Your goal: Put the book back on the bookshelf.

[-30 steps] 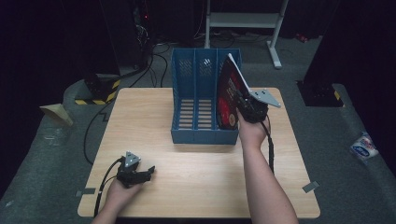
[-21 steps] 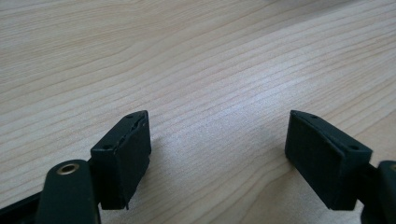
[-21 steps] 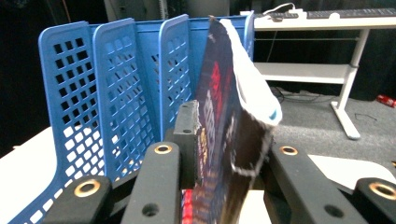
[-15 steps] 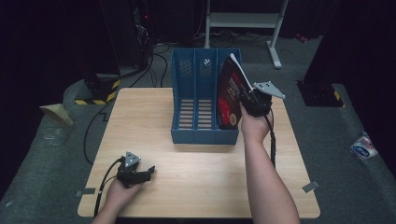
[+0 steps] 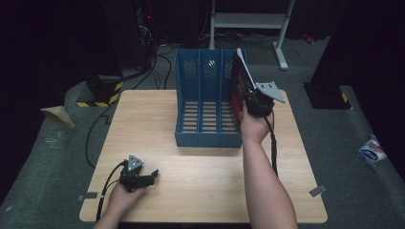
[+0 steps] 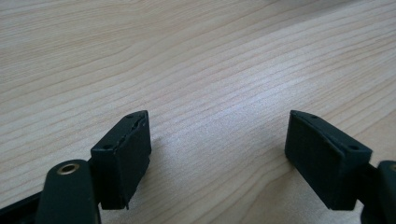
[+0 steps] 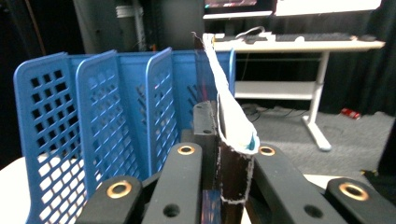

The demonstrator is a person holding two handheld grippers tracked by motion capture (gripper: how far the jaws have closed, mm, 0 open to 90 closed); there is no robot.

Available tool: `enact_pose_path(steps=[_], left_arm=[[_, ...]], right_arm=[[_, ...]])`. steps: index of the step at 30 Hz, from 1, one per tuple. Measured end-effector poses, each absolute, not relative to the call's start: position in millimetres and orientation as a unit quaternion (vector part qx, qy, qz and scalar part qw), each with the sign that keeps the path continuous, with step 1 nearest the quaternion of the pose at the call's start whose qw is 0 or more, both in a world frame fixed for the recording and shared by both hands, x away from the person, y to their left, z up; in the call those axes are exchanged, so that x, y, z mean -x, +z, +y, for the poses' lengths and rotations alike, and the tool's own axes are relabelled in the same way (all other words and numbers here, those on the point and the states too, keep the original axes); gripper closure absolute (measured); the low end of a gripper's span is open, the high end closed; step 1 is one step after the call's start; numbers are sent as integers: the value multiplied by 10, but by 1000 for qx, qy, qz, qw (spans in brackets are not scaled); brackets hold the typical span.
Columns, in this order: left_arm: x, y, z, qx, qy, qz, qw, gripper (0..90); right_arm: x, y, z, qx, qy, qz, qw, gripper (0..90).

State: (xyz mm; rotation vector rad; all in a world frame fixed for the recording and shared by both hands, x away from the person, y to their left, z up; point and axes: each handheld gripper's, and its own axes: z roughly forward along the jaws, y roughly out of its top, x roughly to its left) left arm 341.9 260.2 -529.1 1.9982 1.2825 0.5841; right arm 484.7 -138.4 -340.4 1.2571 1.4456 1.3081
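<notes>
A blue three-slot file rack (image 5: 207, 138) stands upright at the back middle of the wooden table (image 5: 157, 124). My right gripper (image 5: 249, 98) is at the rack's right end, shut on a thin magazine (image 5: 240, 76) with a dark red cover. Its jaws have just been closing with the magazine between them. In the right gripper view the magazine (image 7: 232, 121) rises edge-on from the right gripper (image 7: 219, 140), curling right, beside the rack's dividers (image 7: 93, 121). Its lower end is hidden. My left gripper (image 5: 152, 175) rests at the front left, and in the left gripper view that gripper (image 6: 217, 149) is open over bare wood.
Black cables (image 5: 102, 126) run off the table's left side onto the grey floor. A white desk frame (image 5: 248, 21) stands behind the table. A white packet (image 5: 371, 150) lies on the floor at the right. Small grey tape pieces (image 5: 317, 191) mark the table's front corners.
The right hand has edged slightly toward the back of the table with the magazine, which now stands a little more upright. The left hand and gripper have stayed put.
</notes>
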Motion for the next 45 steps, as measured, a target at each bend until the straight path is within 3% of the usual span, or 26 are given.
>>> enact_pose_path(steps=[11, 19, 21, 34, 45], left_arm=[[-3420, -5290, 2604, -771, 224, 490, 341, 228], [-3419, -5289, 2603, -771, 224, 490, 341, 228], [-3419, -5289, 2603, -771, 223, 490, 341, 228], [-3420, -5290, 2603, -770, 223, 490, 341, 228], [-3422, -5290, 2604, -771, 223, 490, 341, 227]], right_arm=[[-4917, -3545, -1264, -514, 493, 552, 433, 863], [-4902, -3552, -1298, -525, 495, 543, 430, 847], [-4885, -3528, -1331, -524, 508, 536, 424, 775], [-4886, -3548, -1448, -516, 529, 574, 352, 618], [-4900, -3583, -1377, -495, 545, 602, 310, 611]])
